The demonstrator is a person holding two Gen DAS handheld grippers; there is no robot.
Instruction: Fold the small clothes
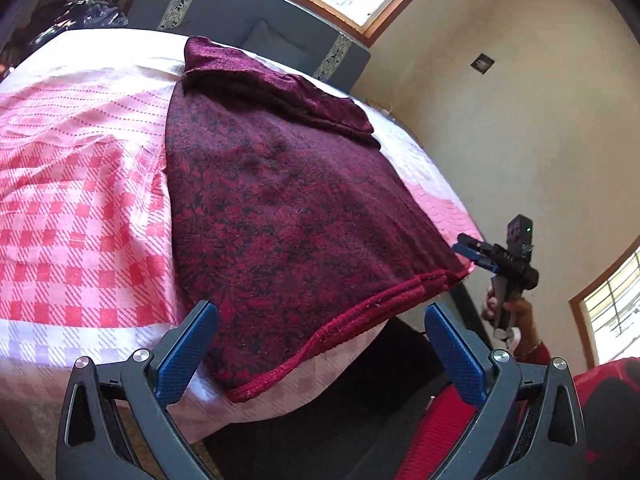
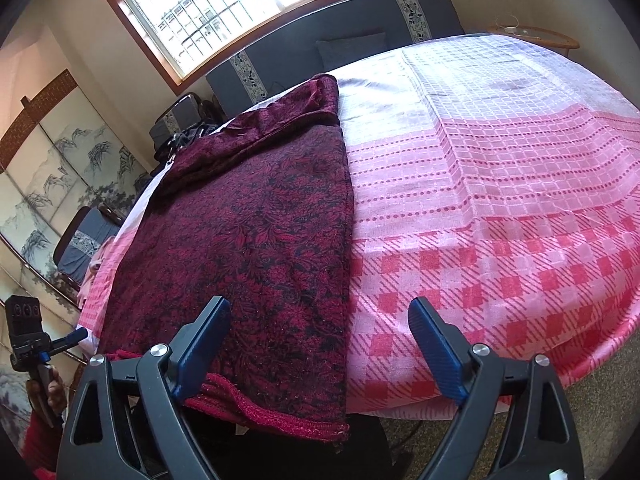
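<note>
A dark maroon garment (image 1: 280,200) (image 2: 256,240) with a red leaf pattern lies folded lengthwise on a pink-and-white checked cloth (image 1: 80,208) (image 2: 500,220). A plain maroon part is folded over its far end. Its red hem hangs just over the near edge. My left gripper (image 1: 320,312) stands open, just short of the hem near its left corner. My right gripper (image 2: 320,304) is open astride the hem's right corner, its left finger (image 2: 204,348) over the fabric without pinching it. Each gripper also shows small in the other's view: the right gripper (image 1: 466,246) and the left gripper (image 2: 78,336).
A dark grey padded back (image 1: 256,12) (image 2: 360,32) with patterned bands stands behind the covered surface, under a window (image 2: 248,8). Grey chairs (image 2: 80,248) and a painted screen (image 2: 60,168) are on the left. A wooden side table (image 2: 536,36) sits far right. A red sleeve (image 1: 608,392) is nearby.
</note>
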